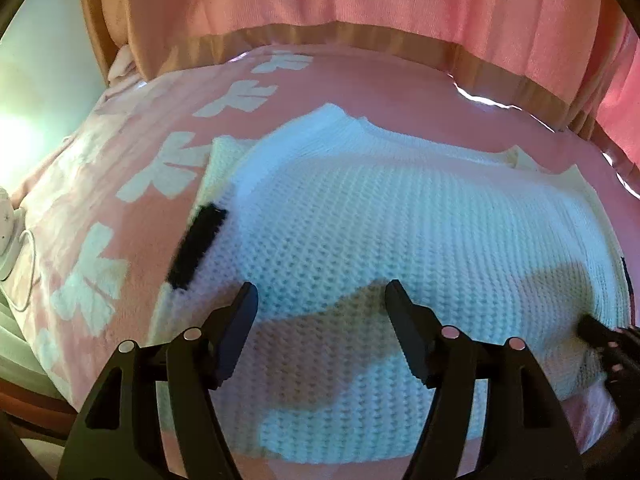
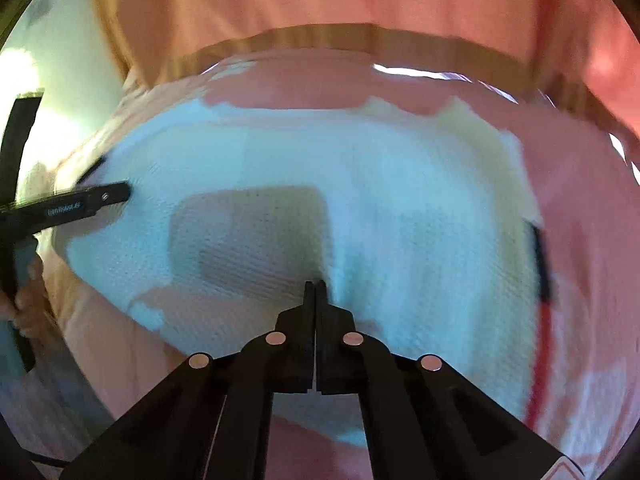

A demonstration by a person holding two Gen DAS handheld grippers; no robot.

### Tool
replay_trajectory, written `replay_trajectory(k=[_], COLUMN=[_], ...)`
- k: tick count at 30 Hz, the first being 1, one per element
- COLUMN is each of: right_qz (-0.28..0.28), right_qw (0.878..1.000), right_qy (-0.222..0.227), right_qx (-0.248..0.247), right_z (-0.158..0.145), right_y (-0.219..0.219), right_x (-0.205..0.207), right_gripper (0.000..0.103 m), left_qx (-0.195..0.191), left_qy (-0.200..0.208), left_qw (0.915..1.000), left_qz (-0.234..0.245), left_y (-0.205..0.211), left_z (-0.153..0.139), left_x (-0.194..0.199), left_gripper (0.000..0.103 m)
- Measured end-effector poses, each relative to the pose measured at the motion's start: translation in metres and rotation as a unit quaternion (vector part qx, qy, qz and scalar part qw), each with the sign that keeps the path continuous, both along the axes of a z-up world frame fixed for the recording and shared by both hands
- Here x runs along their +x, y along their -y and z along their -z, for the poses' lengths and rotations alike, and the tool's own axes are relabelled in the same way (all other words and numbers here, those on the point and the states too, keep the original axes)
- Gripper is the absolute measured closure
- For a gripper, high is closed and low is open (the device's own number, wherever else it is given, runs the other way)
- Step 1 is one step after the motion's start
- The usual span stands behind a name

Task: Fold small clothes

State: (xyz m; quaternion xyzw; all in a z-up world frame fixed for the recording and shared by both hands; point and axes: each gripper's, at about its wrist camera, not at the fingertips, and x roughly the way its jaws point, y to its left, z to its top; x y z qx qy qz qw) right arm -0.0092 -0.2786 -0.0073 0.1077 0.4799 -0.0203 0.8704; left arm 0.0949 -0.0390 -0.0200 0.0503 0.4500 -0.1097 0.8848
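Observation:
A white knitted garment (image 1: 400,216) lies spread on a pink blanket (image 1: 120,184) with white patterns; a black patch (image 1: 196,246) sits at its left edge. My left gripper (image 1: 322,304) is open and empty, just above the garment's near part. The right gripper's tip (image 1: 596,330) shows at that view's right edge, over the garment. In the right wrist view my right gripper (image 2: 315,286) is shut, with nothing visibly between its fingers, over the middle of the garment (image 2: 400,200). The left gripper (image 2: 96,200) reaches in from the left there.
A pink and tan upholstered wall (image 1: 360,0) rises behind the blanket. A white device with a cord (image 1: 8,236) lies at the far left. A black trim strip (image 2: 540,264) marks the garment's right edge.

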Motion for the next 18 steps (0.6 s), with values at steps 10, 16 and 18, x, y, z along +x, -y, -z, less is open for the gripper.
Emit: replay_trajectory(k=[10, 16, 18], right_qz=[0.064, 0.064, 0.059], right_qw=[0.994, 0.997, 0.998], right_qy=[0.020, -0.022, -0.021], right_qx=[-0.090, -0.035, -0.015], right_z=[-0.052, -0.008, -0.003], right_y=[0.081, 0.099, 0.098], right_x=[0.027, 0.071, 0.075], right_gripper=[0.045, 0.046, 0.094], left_qx=[-0.016, 0.012, -0.010], left_qy=[0.036, -0.029, -0.058], left_qw=[0.9992, 0.9989, 0.9977], left_qz=[0.002, 0.035, 0.033], left_y=[0.007, 0.026, 0.024], left_z=[-0.054, -0.007, 0.004], left_x=[0.076, 0.125, 0.132], left_gripper=[0.025, 0.057, 0.087])
